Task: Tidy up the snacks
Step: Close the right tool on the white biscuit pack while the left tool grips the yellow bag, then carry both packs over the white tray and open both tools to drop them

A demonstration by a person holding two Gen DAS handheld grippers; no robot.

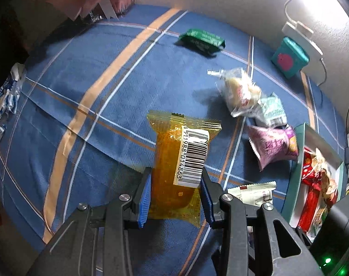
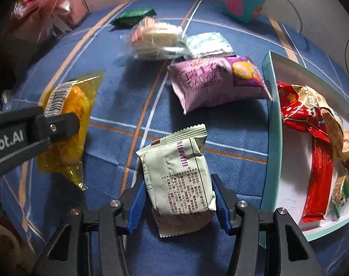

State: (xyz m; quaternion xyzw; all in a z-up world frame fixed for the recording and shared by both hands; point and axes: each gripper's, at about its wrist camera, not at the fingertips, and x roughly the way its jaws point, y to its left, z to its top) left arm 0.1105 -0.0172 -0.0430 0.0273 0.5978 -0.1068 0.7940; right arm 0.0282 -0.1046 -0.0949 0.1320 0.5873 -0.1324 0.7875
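Observation:
My left gripper is shut on a yellow see-through snack packet with a barcode label, its blue pads pressing both sides. In the right wrist view that packet hangs at the left with one black finger across it. My right gripper points down at the blue checked cloth and is shut on a pale green packet with printed text. The same pale packet shows beside the left gripper. A teal-rimmed white box at the right holds red packets.
On the cloth lie a purple packet, a clear-wrapped pastry, a mint-white packet and a dark green packet. A teal tin stands by the back wall. A pink bag is at the far left.

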